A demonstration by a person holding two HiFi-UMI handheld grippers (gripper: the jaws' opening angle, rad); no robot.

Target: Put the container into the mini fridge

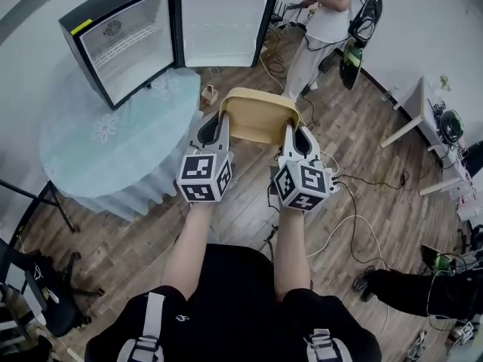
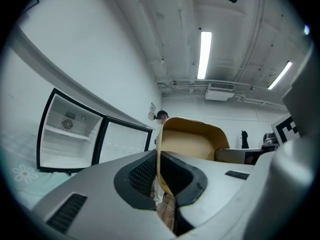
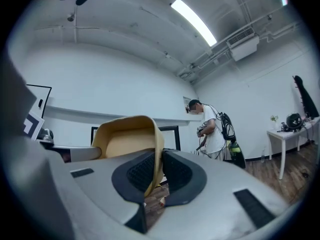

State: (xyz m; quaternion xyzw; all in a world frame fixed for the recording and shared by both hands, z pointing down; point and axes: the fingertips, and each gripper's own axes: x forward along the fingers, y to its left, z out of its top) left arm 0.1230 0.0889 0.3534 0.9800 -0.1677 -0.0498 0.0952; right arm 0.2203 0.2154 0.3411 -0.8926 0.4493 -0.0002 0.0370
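Observation:
A tan rectangular container (image 1: 257, 115) hangs in the air between both grippers, above the wooden floor. My left gripper (image 1: 213, 132) is shut on the container's left wall (image 2: 159, 154). My right gripper (image 1: 296, 139) is shut on its right wall (image 3: 156, 156). The container's open inside (image 2: 192, 144) faces both gripper cameras and looks empty (image 3: 125, 141). The black mini fridge (image 1: 124, 40) stands on the round table at the far left with its door (image 1: 221, 27) swung wide open. Its white interior with one shelf (image 2: 67, 134) shows in the left gripper view.
A round table with a pale blue flowered cloth (image 1: 113, 145) lies left of the container. A person in a white shirt (image 1: 324, 17) stands beyond it. Cables (image 1: 355, 217) run over the floor at the right, near white desks (image 1: 423, 119). A black chair (image 1: 45, 296) sits at the lower left.

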